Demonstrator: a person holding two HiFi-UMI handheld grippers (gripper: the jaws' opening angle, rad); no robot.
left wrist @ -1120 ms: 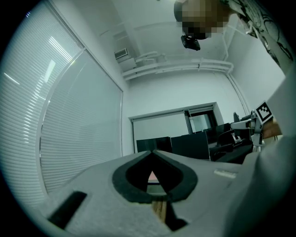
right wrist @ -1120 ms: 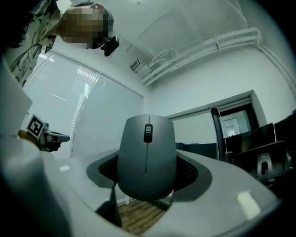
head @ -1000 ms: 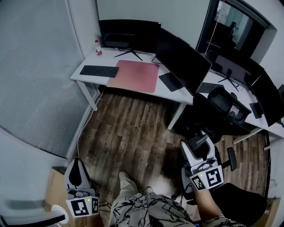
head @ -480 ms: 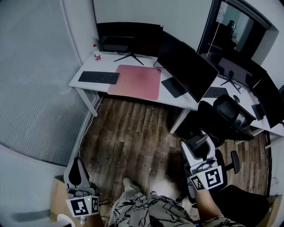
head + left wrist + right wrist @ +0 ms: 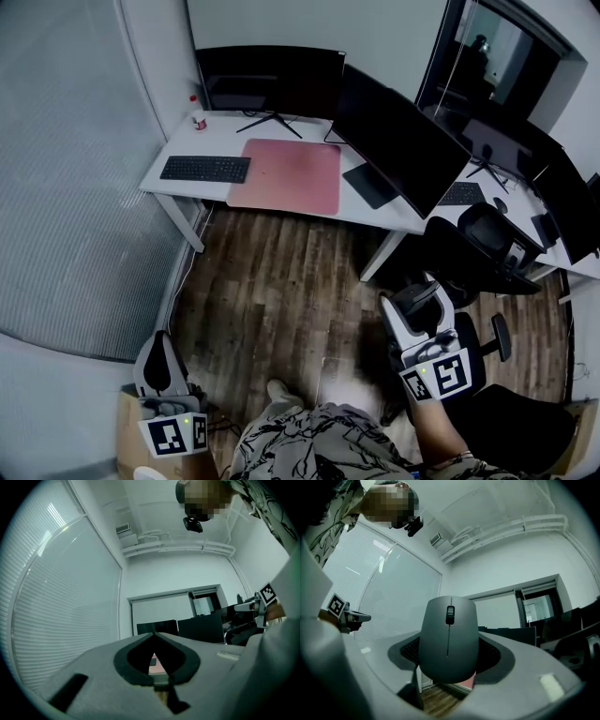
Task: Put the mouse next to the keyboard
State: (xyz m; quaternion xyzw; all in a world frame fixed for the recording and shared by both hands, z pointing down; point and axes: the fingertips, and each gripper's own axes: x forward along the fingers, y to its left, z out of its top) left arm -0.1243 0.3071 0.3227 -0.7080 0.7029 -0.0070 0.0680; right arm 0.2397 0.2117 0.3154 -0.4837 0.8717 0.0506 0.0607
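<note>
From the head view, the white surface (image 5: pixel 173 183) stands against the far wall, with a black keyboard (image 5: pixel 204 169) on its left part. A pink mat (image 5: pixel 286 176) lies just beside the keyboard, and a dark monitor (image 5: pixel 272 80) stands behind both. A second monitor (image 5: pixel 398 141) stands angled at the right end, and a black office chair (image 5: pixel 487 239) is near it. Bare wooden floor (image 5: pixel 281 272) lies between the surface and the person, whose patterned shirt (image 5: pixel 309 445) fills the bottom edge. The left hand-held gripper (image 5: pixel 160 342) is low at the left. The right hand-held gripper (image 5: pixel 414 302) is held out over the floor with the mouse (image 5: pixel 419 296) at its tip, well apart from the keyboard.

In the left gripper view, the left hand-held gripper (image 5: pixel 153 635) has its jaws drawn together with nothing between them. A sliver of the pink mat shows through the gap behind the tips. Window blinds (image 5: pixel 61 602) fill the left side.

In the right gripper view, the right hand-held gripper (image 5: pixel 449 660) is clamped on the grey mouse (image 5: pixel 448 634). The mouse stands up between the jaws, scroll wheel facing the camera. The wooden floor is visible below it.
</note>
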